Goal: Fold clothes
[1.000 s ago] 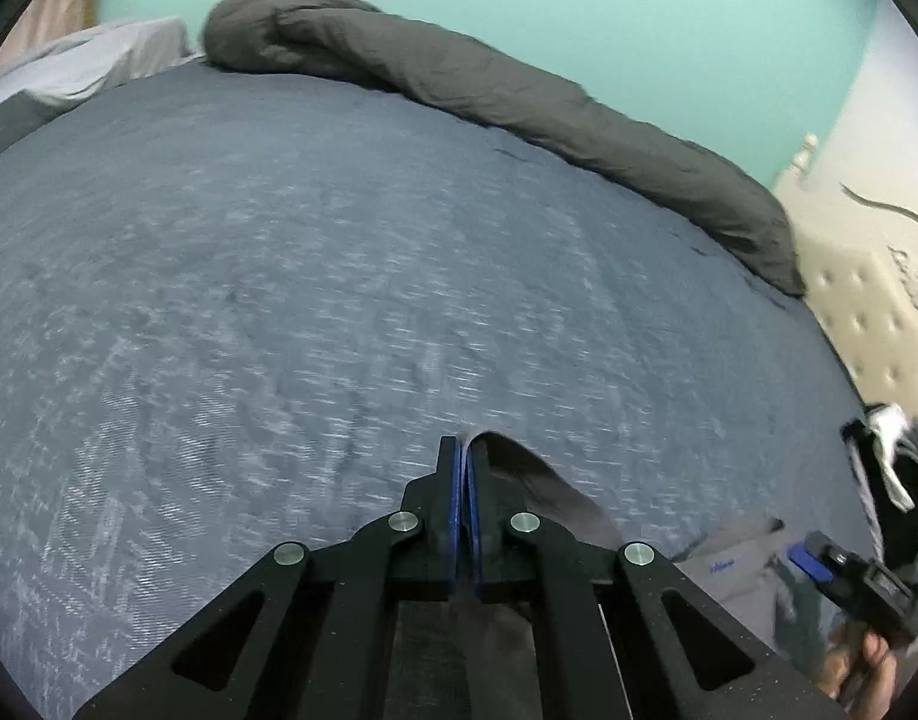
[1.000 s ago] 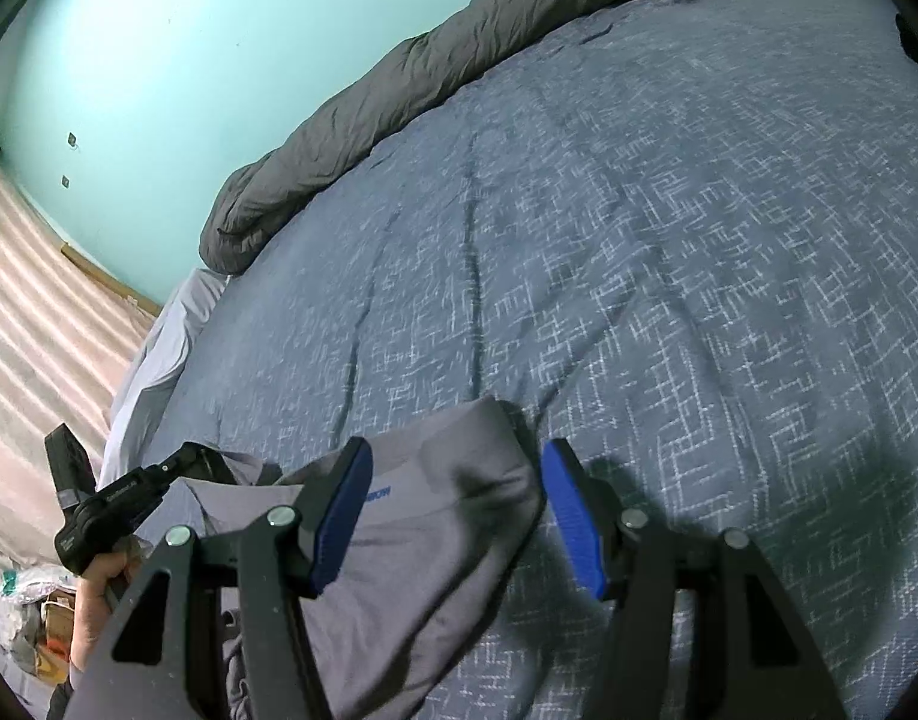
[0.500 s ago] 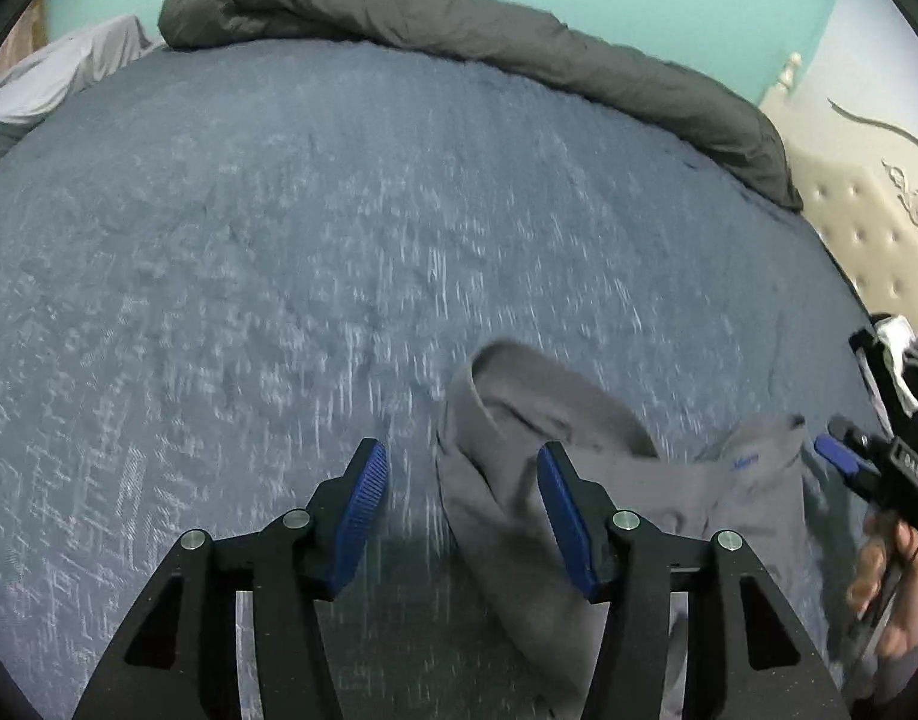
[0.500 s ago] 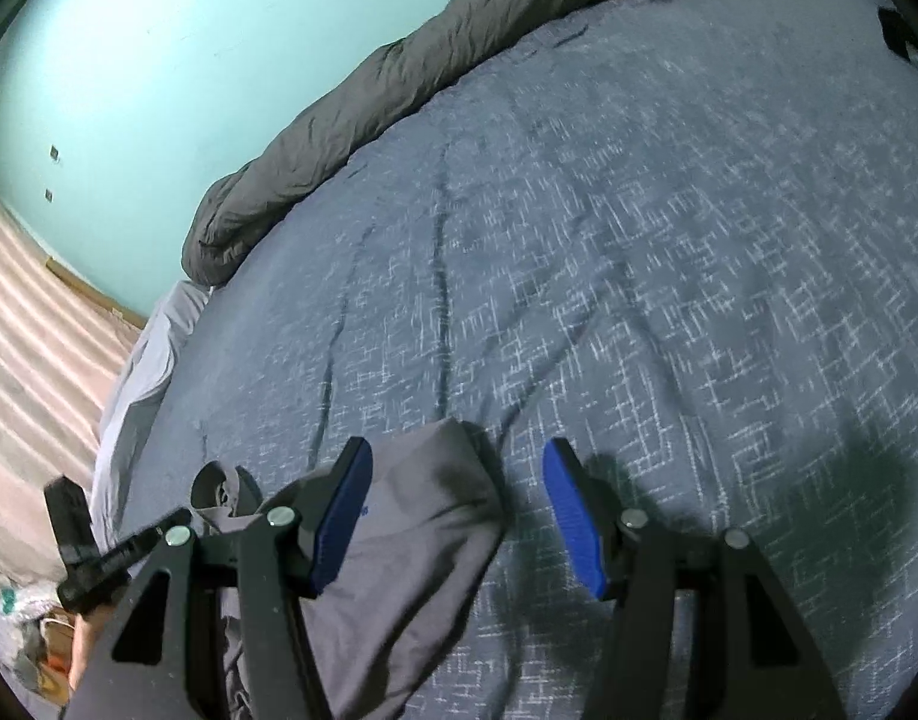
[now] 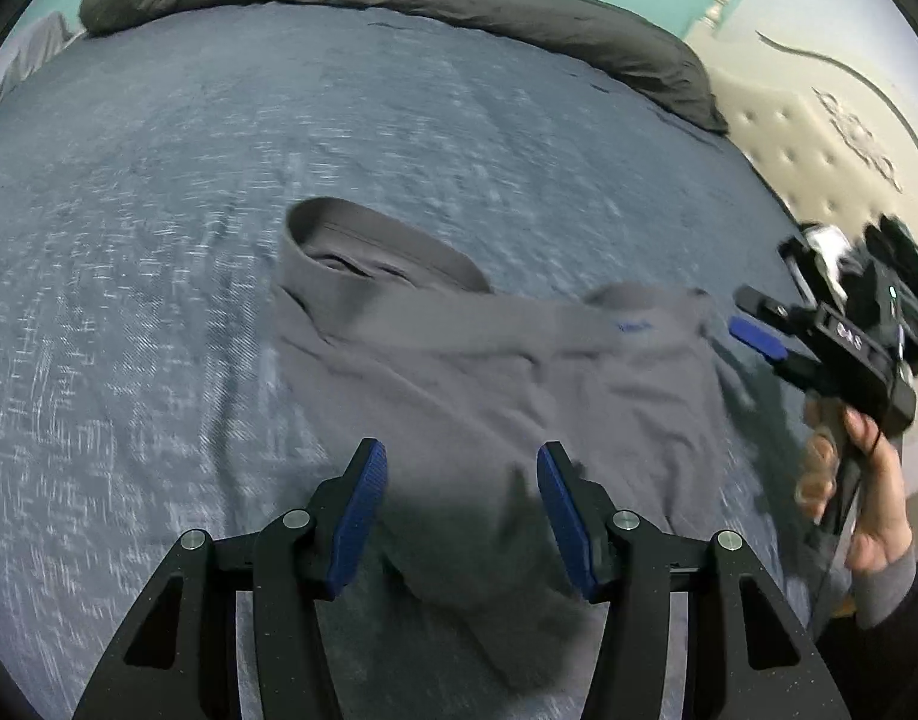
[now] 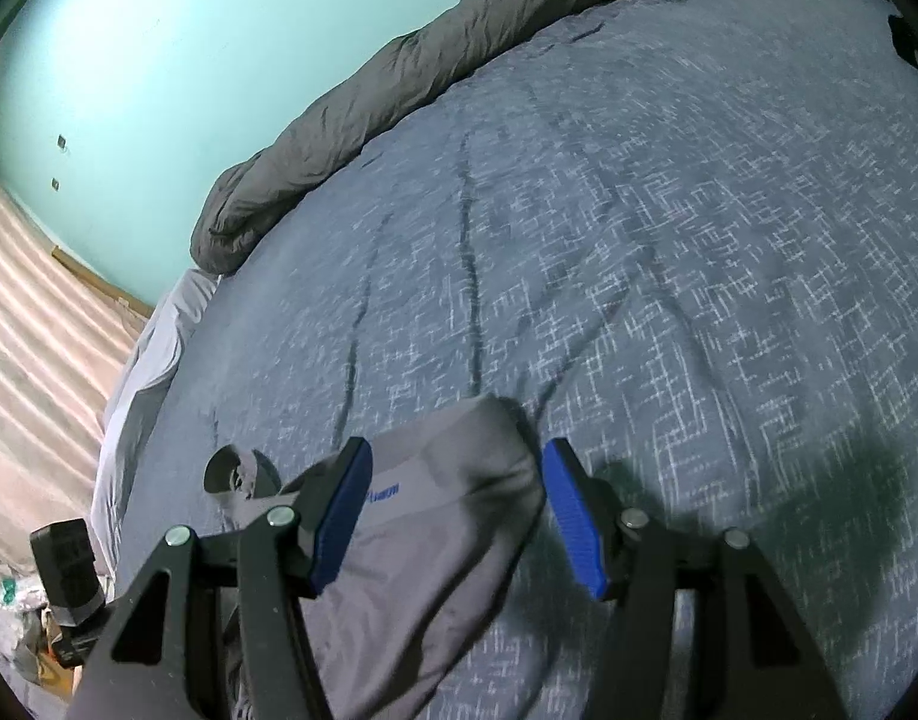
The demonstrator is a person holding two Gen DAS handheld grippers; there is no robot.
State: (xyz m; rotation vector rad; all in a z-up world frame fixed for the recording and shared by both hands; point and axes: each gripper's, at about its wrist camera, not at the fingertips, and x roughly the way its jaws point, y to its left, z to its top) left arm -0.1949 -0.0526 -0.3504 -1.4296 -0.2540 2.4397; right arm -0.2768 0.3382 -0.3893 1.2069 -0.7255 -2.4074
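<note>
The grey garment is lying on the bed, spread flat near the bed's front edge, with one tube-like opening, a sleeve or a leg end, standing up at its far left corner. I cannot tell for sure what kind of garment it is; a small blue mark is showing on its right part.

The left gripper is hovering over the near edge of the garment, its jaws spread, and the cloth under them is lying loose, not pinched. The right gripper is hovering over the right end of the garment, its jaws also spread, with the rounded cloth end between them but not squeezed. So neither gripper is holding anything.

As I judge it, the task is only beginning: the garment is laid out, but it is wrinkled, and no clean fold is visible in it. Smoothing and all the folds are, I think, remaining.

The left wrist view is showing almost the whole garment, and also the person's hand holding the right gripper at the garment's right end, and the padded headboard beyond it. The right wrist view is showing only that right end of the garment. It adds the left gripper's body low at the garment's left side and the floor beside the bed. Both views are showing the dark grey duvet rolled along the far side of the bed.
</note>
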